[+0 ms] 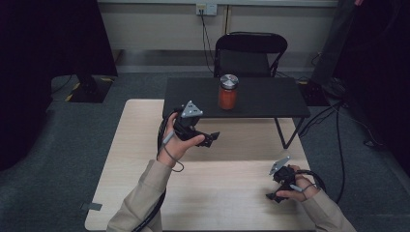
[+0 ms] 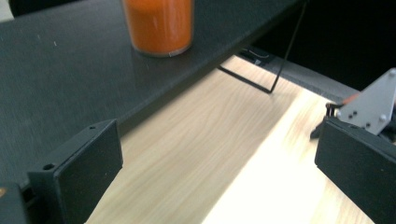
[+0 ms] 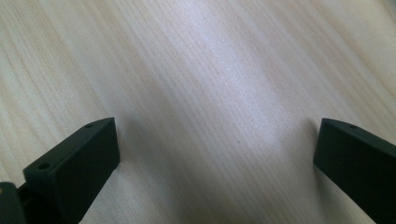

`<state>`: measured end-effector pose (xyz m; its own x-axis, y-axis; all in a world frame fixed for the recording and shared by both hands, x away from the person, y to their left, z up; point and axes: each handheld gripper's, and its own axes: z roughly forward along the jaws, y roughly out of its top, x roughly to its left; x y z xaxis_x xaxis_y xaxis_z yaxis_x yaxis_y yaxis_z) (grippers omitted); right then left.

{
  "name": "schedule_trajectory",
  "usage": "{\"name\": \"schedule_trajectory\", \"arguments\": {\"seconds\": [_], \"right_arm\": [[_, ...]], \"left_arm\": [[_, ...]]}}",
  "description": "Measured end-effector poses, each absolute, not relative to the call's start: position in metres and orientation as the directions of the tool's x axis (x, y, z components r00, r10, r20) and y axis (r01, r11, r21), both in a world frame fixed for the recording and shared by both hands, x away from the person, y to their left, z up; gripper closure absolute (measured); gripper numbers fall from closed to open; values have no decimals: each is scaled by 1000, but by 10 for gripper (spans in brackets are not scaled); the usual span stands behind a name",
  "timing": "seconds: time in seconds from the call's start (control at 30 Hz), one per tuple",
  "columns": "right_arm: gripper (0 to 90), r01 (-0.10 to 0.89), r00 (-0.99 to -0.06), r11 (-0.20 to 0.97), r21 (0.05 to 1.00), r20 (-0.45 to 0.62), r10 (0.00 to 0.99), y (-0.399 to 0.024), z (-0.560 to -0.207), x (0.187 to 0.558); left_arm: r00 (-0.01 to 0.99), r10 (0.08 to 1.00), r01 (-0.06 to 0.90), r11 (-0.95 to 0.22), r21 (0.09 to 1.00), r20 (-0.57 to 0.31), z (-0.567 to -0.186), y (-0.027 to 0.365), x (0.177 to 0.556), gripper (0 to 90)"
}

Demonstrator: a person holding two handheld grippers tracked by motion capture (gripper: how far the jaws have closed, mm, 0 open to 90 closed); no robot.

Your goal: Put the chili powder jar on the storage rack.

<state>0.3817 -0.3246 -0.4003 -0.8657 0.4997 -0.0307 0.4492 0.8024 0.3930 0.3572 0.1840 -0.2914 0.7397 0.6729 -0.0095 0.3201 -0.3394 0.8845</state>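
A glass jar (image 1: 228, 92) of orange-red contents with a silver lid stands on a low black shelf (image 1: 270, 99) at the far side of the wooden table (image 1: 145, 164). My left gripper (image 1: 212, 137) is held up in front of the shelf, open and empty, jaws pointing right toward the jar. In the left gripper view the jar (image 2: 159, 25) stands ahead on the shelf (image 2: 60, 74), beyond my left gripper (image 2: 219, 172). My right gripper (image 1: 271, 195) rests low near the table's front right, open and empty. Bare wood lies between the jaws of my right gripper (image 3: 217, 168).
A black folding chair (image 1: 249, 53) stands behind the shelf. Cables run across the grey carpet at right. A dark panel (image 1: 53, 38) rises at the far left. Bare wood spans the table's middle and left.
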Motion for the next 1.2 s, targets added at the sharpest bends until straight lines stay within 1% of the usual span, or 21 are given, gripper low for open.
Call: {"name": "schedule_trajectory", "arguments": {"seconds": [0.47, 0.73, 0.9, 1.2], "right_arm": [[0, 452, -865, 802, 389, -30, 502, -324, -400, 381], [0, 453, -864, 801, 392, -29, 503, -324, -400, 381], [0, 453, -864, 801, 392, -29, 503, -324, -400, 380], [0, 453, -864, 800, 392, -29, 503, -324, -400, 380]], "left_arm": [[756, 653, 336, -340, 878, -36, -324, 203, 328, 0], [766, 641, 332, -340, 880, -42, -335, 204, 318, 0], [773, 630, 341, -316, 885, -73, -344, 209, 314, 0], [761, 642, 363, -301, 882, -94, -362, 216, 307, 0]]}}
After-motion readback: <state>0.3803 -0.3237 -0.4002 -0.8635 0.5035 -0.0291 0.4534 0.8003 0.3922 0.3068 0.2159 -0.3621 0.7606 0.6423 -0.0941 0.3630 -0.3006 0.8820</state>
